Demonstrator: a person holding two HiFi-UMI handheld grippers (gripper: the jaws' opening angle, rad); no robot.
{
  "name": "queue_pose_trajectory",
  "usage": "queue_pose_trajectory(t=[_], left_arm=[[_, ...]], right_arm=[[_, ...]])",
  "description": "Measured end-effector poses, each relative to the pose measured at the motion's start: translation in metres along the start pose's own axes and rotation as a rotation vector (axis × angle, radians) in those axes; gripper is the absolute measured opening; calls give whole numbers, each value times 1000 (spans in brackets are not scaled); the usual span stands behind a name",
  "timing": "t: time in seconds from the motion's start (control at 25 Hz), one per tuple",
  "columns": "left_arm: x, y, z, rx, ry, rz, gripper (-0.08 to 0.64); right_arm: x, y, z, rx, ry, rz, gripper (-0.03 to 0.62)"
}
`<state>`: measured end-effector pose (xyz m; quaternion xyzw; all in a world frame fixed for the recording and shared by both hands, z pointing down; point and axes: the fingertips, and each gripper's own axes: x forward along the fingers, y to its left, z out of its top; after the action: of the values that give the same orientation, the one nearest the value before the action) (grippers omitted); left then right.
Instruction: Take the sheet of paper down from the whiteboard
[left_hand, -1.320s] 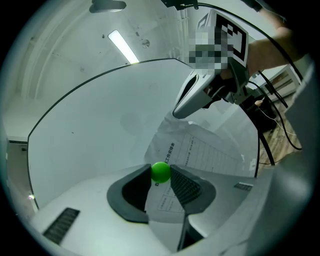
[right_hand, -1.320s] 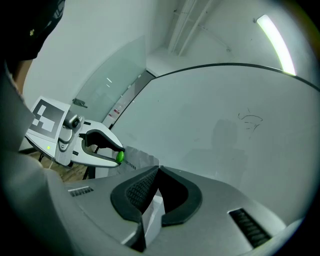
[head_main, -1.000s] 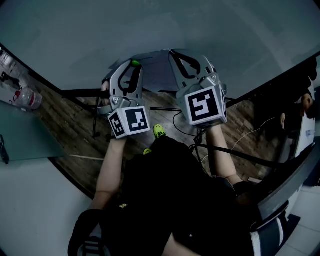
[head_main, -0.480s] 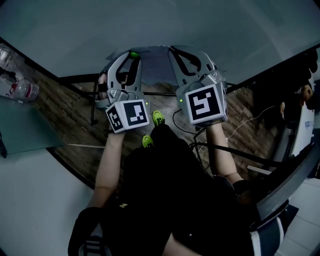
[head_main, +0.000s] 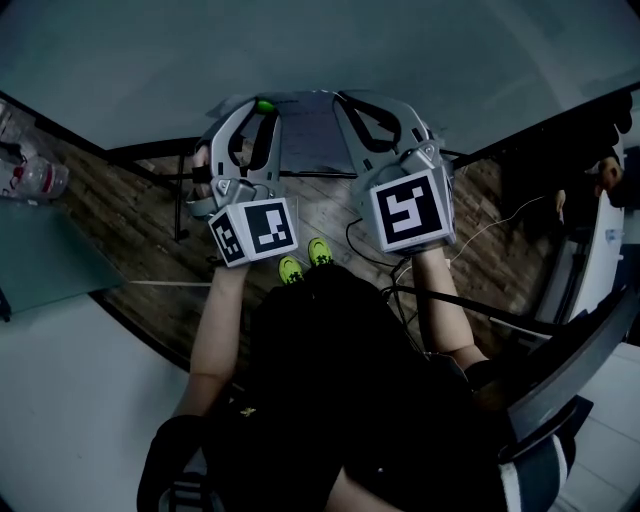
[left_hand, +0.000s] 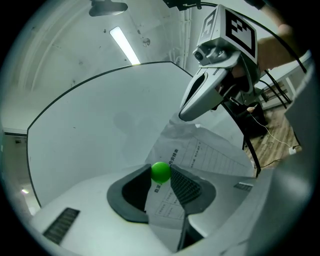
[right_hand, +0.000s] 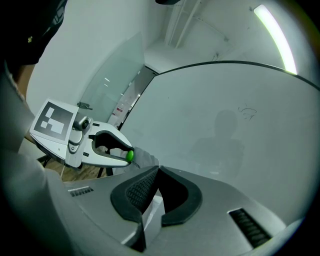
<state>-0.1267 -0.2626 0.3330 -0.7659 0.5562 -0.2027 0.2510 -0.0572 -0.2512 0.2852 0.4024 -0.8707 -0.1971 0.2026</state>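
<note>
- Far to the left of the whiteboard (head_main: 320, 50), below its lower left corner, lies a clear plastic bottle (head_main: 35, 180).
- The left tool (left_hand: 160, 175) points level in front of the whiteboard's lower edge. Its jaws stand partly apart and pinch a small green magnet (left_hand: 160, 171) at their tips.
- The sheet of paper (head_main: 312, 128) runs between those same jaws, just under the magnet. From where I stand, I cannot tell whether the pads press on the sheet itself or only on the magnet.
- The sheet hangs between the two tools, in front of the whiteboard's bottom edge and above the wooden floor (head_main: 150, 230). It is creased and bowed, with its printed table facing away from the board. It looks to be off the board, though the dim light leaves its far edge unclear.
- Below the sheet, on the floor, are the person's two bright green shoes (head_main: 290, 268), side by side.
- The right tool (right_hand: 156, 172) is to the right of the sheet, tilted a little downward toward the whiteboard. Its jaws are pressed together on the sheet's edge, and a strip of white paper shows between the pads.
- Black cables (head_main: 470, 300) trail over the floor below the whiteboard's right end.
</note>
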Motion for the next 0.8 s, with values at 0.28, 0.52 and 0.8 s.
queue_pose_trajectory(t=[0.28,0.52,0.8], left_arm=[[-1,-13,3,-3,11,-5,146],[-10,-27,9,13,34,9,146],[-25,-49,30,28,57,28,146]], right_arm=[[-11,0,-11,49,-16,32,28],[-26,4,-17,87,-51,75,28],[-56,2,-21,111,-89,114,28]])
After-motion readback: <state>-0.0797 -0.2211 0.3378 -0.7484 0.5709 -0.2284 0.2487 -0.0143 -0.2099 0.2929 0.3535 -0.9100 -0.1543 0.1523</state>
